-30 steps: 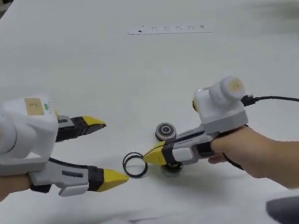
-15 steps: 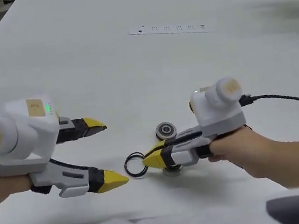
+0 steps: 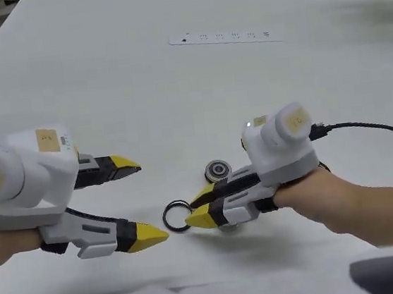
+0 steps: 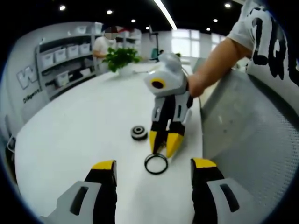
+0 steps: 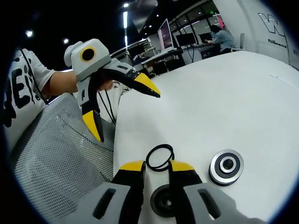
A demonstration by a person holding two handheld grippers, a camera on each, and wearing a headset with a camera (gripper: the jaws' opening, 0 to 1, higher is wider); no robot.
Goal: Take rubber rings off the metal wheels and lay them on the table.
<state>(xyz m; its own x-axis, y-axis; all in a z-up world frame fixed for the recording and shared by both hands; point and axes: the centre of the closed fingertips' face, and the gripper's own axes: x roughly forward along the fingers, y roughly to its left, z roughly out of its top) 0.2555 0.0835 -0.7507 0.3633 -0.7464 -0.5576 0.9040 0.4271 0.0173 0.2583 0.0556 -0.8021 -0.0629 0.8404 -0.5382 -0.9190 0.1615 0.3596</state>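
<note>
My right gripper [image 5: 157, 166] has its jaws narrowly parted, gripping nothing. The rubber ring [image 5: 160, 157] lies on the worktop [image 5: 224, 93] at its tips, a metal wheel [image 5: 163, 200] beneath them. Left gripper [image 3: 137, 198]: wide open, empty. I should lift straight up without snagging the ring.

Two hand-held grippers, left [image 3: 149, 200] and right [image 3: 196, 209]. Two metal wheels, one free [image 3: 218, 171], one beneath the right gripper [image 5: 163, 200]. One loose rubber ring [image 3: 176, 215], possibly two overlapped. One power strip [image 3: 225, 38]. One plant [image 4: 120, 58].
</note>
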